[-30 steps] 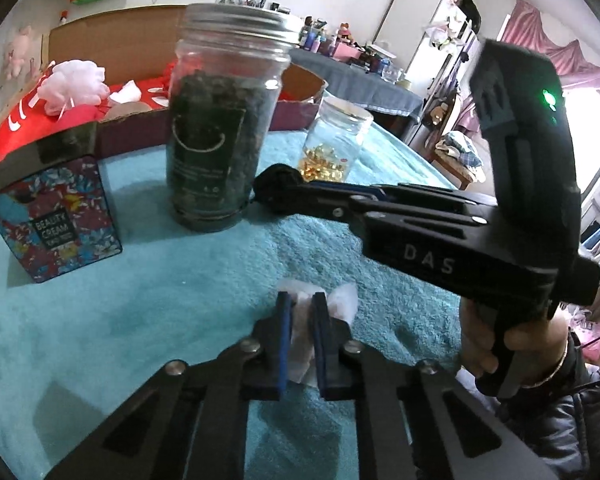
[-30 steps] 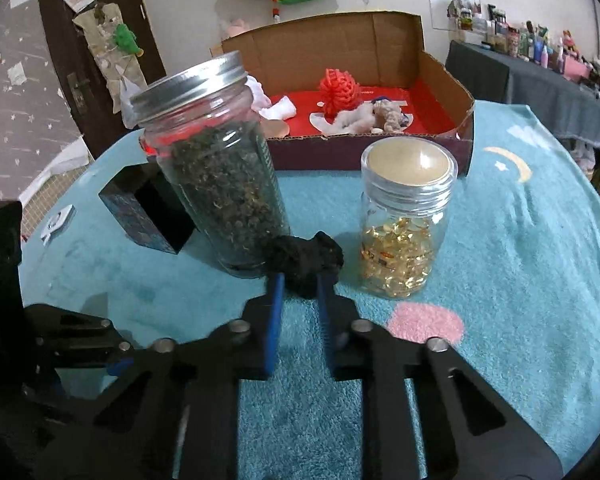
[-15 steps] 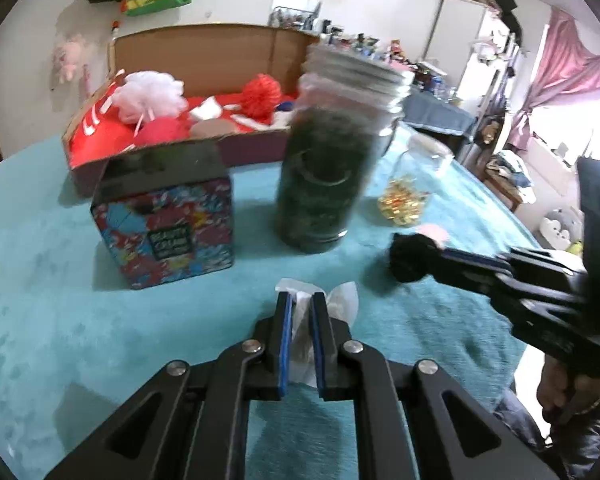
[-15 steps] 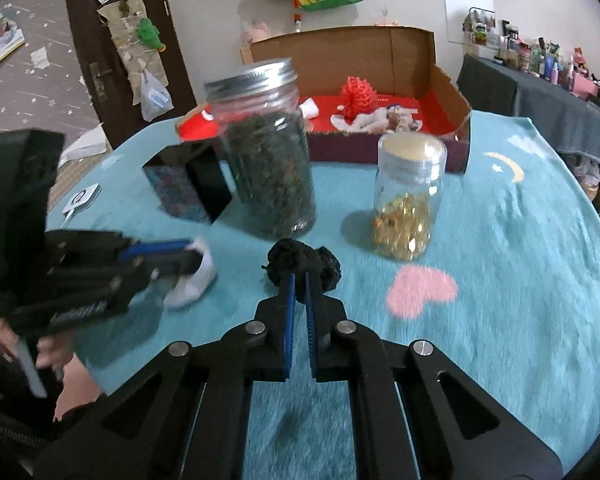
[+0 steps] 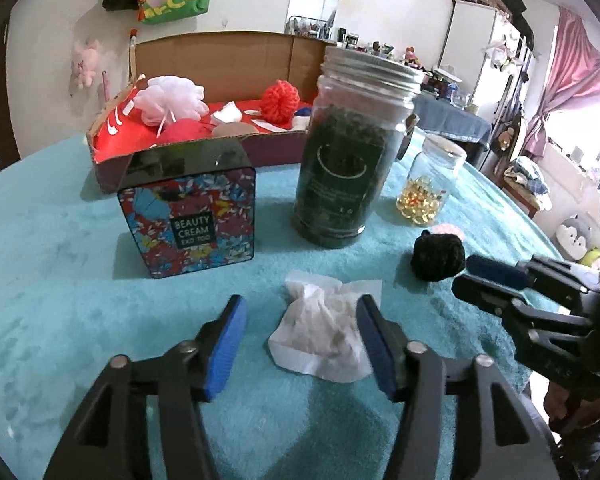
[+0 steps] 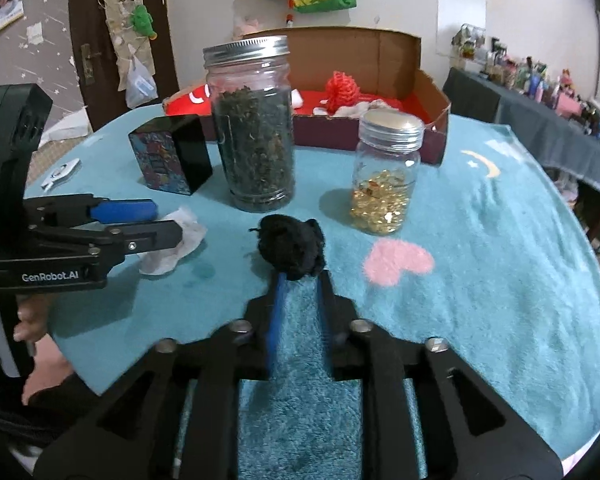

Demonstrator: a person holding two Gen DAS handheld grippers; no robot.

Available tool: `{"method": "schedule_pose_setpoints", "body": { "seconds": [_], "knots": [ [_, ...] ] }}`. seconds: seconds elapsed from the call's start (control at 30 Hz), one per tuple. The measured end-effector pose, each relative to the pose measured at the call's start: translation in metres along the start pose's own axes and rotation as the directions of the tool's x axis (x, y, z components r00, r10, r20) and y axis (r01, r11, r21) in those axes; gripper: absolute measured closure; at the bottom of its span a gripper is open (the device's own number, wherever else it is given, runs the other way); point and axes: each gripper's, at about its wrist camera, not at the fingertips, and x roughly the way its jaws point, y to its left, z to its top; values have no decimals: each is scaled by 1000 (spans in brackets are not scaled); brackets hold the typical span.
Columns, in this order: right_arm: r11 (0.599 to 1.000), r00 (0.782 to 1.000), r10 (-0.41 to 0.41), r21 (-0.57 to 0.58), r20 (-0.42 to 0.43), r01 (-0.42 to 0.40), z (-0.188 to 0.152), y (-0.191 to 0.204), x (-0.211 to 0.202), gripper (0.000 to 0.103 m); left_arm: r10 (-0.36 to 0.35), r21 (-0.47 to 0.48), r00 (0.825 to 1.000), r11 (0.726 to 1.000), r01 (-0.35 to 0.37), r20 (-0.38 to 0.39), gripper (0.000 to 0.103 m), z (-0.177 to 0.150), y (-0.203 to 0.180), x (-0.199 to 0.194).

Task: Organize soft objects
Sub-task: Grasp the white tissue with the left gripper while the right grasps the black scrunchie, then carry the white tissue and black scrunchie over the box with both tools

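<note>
A crumpled white tissue [image 5: 324,336] lies on the teal cloth between the fingers of my left gripper [image 5: 300,308]. Its jaws are opening and the blue pads stand off the tissue. A black fluffy ball [image 5: 438,258] rests on the cloth to the right. My right gripper [image 6: 302,280] has its tips at the ball's [image 6: 292,250] near edge. Its jaws are opening too, with a narrow gap and no squeeze on the ball. At the back stands a cardboard box [image 5: 204,152] with a red lining. It holds a white puff [image 5: 172,98] and a red knitted ball [image 5: 280,100].
A tall jar of dark leaves [image 5: 348,168], a small jar of golden capsules [image 5: 424,196] and a flowered cream tin [image 5: 192,224] stand between the grippers and the box. The round table's edge curves close on the right [image 6: 580,280]. A hand [image 6: 28,320] holds the left gripper's handle.
Both grippers were shut, the left on the tissue and the right on the black ball. Both have now parted their jaws, and the tissue and the ball lie loose on the cloth.
</note>
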Motion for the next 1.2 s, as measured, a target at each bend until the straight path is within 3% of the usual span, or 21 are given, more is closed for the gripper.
{"method": "schedule_pose_setpoints", "body": {
  "seconds": [0.03,0.1,0.27,0.47,0.53,0.57,0.63,0.67,0.73,0.77,1.0,1.2],
  "knots": [
    [1000,1000,-5,-2,5,5,-1,0,-1,50,3,6,1000,1000,-3,5,37,-1,-1,-1],
    [1000,1000,-8,-5,28,9,-3,0,-4,22,8,16,1000,1000,-8,13,32,-2,-4,-3],
    [999,998,-40,-7,51,41,-1,-1,-3,22,39,41,999,998,-41,34,25,-2,-9,-5],
    [999,999,-23,34,34,22,10,-6,12,22,57,70,998,996,-57,1,25,-4,-15,2],
    [999,1000,-19,39,19,18,13,-5,18,22,65,80,998,995,-64,-12,30,-4,-17,6],
    [999,1000,-18,41,5,17,14,-5,22,22,66,89,997,994,-64,-28,41,-4,-19,9],
    [998,1000,0,56,-14,1,17,-5,27,28,73,101,997,992,-69,-32,47,-4,-21,11],
    [998,1000,10,63,-15,-9,17,-5,27,34,64,108,998,992,-60,-30,60,-3,-22,11],
    [997,999,33,66,-21,-31,19,-5,30,65,43,93,999,995,-40,-30,77,-1,-21,10],
    [997,998,45,64,-32,-43,19,-4,32,74,32,87,999,996,-30,-33,80,1,-21,10],
    [998,998,54,34,30,-55,21,3,17,79,10,117,1000,993,-10,6,82,10,-30,0],
    [997,998,65,45,13,-66,18,2,19,79,29,106,1000,994,-29,0,82,10,-23,1]
  ]
}}
